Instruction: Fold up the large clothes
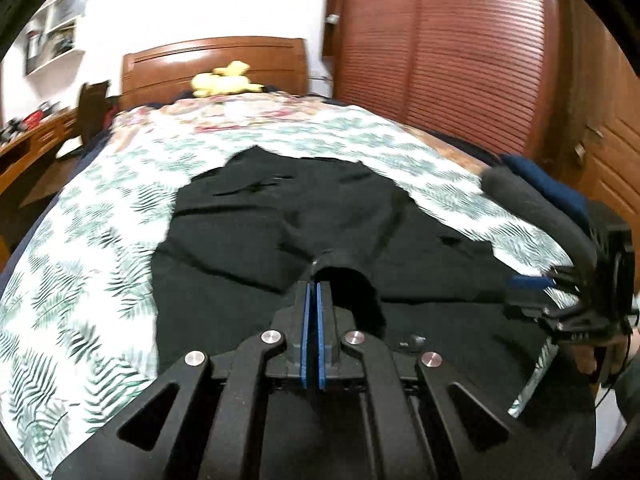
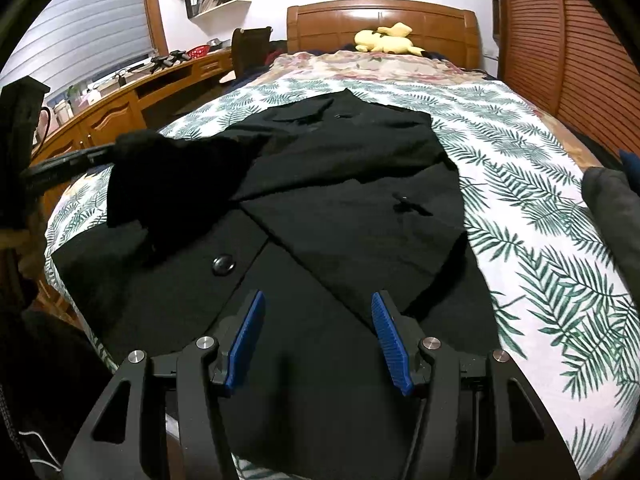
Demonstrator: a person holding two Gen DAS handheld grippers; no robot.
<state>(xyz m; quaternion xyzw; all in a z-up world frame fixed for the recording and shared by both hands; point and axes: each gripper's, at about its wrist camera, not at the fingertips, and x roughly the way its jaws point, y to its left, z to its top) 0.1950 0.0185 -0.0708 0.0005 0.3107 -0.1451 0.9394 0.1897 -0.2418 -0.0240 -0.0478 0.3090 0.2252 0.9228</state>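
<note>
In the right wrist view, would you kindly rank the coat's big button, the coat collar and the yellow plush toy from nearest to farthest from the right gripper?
From the right gripper:
1. big button, just ahead, left.
2. coat collar, mid-bed.
3. yellow plush toy, by the headboard.

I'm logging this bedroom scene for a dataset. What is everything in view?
Coat: one, black, spread on the bed, one sleeve lifted.
Coat button: one, black, near front edge.
Bedspread: one, white with green leaves, under the coat.
Plush toy: one, yellow, by the headboard.
Headboard: one, brown wood, far end.
Wardrobe: one, reddish slatted doors, right of bed.
Desk: one, wooden, left of bed.
Left tongs: shut on the sleeve.
Right tongs: open, above the coat.
</note>
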